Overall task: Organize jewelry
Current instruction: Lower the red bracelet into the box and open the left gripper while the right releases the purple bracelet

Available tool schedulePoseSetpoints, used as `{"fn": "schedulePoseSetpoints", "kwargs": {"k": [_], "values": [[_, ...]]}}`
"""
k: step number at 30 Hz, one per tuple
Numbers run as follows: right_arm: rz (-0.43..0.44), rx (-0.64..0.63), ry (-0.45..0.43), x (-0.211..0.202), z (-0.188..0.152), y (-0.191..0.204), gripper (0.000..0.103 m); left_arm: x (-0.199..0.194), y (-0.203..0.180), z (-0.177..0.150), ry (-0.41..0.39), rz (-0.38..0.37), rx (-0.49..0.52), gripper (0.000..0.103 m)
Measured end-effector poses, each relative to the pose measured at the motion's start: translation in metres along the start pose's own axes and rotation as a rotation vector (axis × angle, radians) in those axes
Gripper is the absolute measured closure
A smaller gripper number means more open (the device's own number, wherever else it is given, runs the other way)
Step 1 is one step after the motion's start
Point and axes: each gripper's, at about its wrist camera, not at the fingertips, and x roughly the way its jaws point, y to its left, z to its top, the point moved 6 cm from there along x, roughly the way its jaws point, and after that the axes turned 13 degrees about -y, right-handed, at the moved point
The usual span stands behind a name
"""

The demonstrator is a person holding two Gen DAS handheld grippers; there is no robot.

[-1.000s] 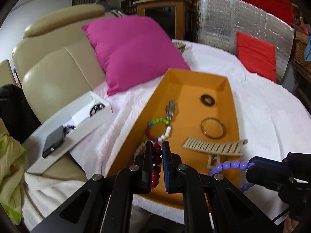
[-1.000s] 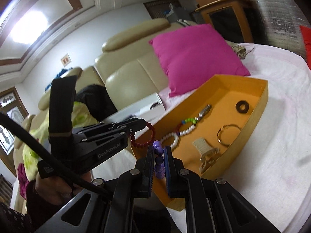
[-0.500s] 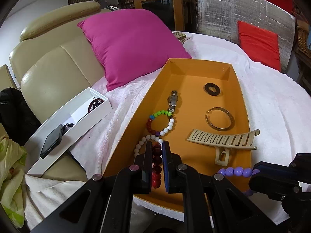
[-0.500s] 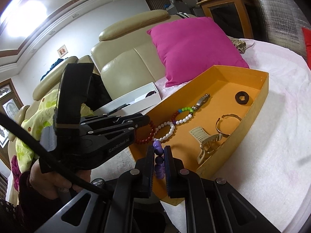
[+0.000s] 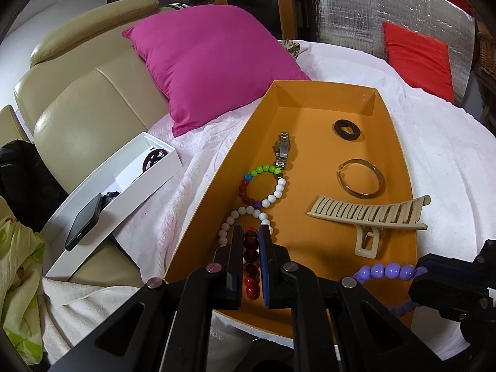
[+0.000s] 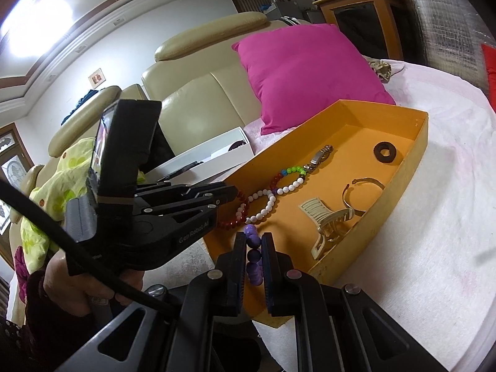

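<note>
Sofa (image 5: 77, 114) in cream leather fills my left wrist view from nine to eleven o'clock, with one magenta cushion (image 5: 210, 65) leaning on it. White blanket (image 5: 449, 167) spreads wide from one to four o'clock, bare and roomy beside the box. One orange box (image 5: 400, 155) sits at centre, its low walls open on top; its far end floor is bare apart from one black ring (image 5: 346, 129).

One white tray (image 5: 130, 198) lies at nine o'clock, just beside the box, holding one dark phone (image 5: 83, 224).

Inside the box I count one cream hair claw (image 5: 369, 217) at three o'clock, one gold bangle (image 5: 361, 178), one multicoloured bead bracelet (image 5: 263, 186), one white bead strand (image 5: 235, 217), and one metal watch (image 5: 281, 150) toward twelve.

My left gripper (image 5: 250, 241) is clamped on one dark red bead bracelet (image 5: 251, 266), over the box's near left corner. My right gripper (image 6: 254, 245) is clamped on one purple bead bracelet (image 6: 253, 257), over the box's near edge; in the left view those purple beads hang at four o'clock.
</note>
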Motion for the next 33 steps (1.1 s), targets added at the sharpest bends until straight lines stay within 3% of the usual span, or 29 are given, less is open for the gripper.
{"fn": "schedulePoseSetpoints", "kwargs": {"k": [19, 22, 24, 33], "values": [[-0.029, 0.048, 0.016, 0.004, -0.001, -0.01, 0.091, 0.004, 0.001, -0.002, 0.017, 0.036, 0.004, 0.09], [-0.029, 0.062, 0.018, 0.004, 0.0, -0.013, 0.091, 0.003, 0.002, -0.001, 0.011, 0.042, 0.004, 0.077], [-0.025, 0.063, 0.017, 0.003, 0.001, -0.012, 0.091, 0.0, 0.003, 0.002, -0.009, 0.052, 0.0, 0.059], [-0.027, 0.059, -0.006, -0.003, 0.006, -0.012, 0.091, -0.009, 0.009, 0.012, -0.072, 0.121, 0.009, 0.038]]}}
